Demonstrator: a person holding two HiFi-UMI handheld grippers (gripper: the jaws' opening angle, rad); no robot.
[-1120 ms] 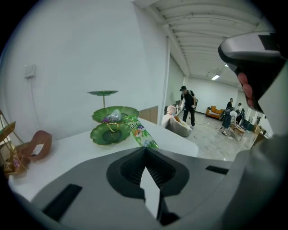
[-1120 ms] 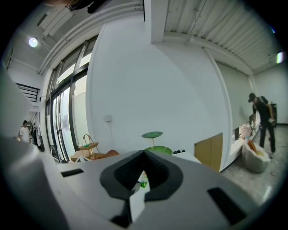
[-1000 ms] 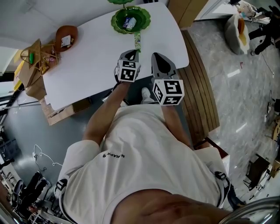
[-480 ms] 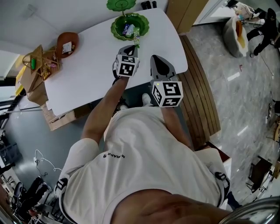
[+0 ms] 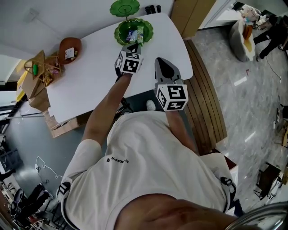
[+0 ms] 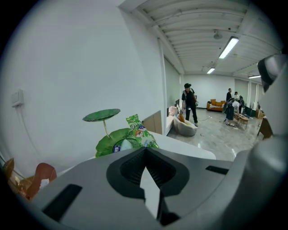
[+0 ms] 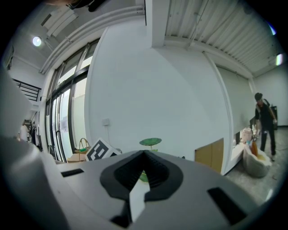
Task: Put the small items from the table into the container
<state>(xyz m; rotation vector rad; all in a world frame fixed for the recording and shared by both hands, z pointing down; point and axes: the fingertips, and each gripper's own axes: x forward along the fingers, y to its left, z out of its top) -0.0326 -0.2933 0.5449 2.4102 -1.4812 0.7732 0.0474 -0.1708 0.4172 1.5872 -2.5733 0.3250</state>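
Observation:
A green leaf-shaped bowl (image 5: 122, 32) stands at the far end of the white table (image 5: 90, 72), with a blue-and-white item in it. My left gripper (image 5: 135, 45) is shut on a green snack packet (image 5: 140, 33), which hangs over the bowl's right part. In the left gripper view the packet (image 6: 138, 131) sticks up from the closed jaws of the left gripper (image 6: 145, 150), with the bowl (image 6: 110, 143) just behind. My right gripper (image 5: 163, 60) hovers over the table's near right edge. In its own view the right gripper (image 7: 144, 155) is shut with nothing in it.
A green leaf dish on a stem (image 5: 124, 7) rises behind the bowl. A brown bowl (image 5: 69, 46) and a wicker basket (image 5: 42, 65) sit at the table's left end. A wooden bench (image 5: 204, 90) runs along the right. People stand far off in the hall (image 6: 189, 101).
My left gripper has carried the green packet away from me and upward, from short of the bowl to over it. The right gripper has hardly moved.

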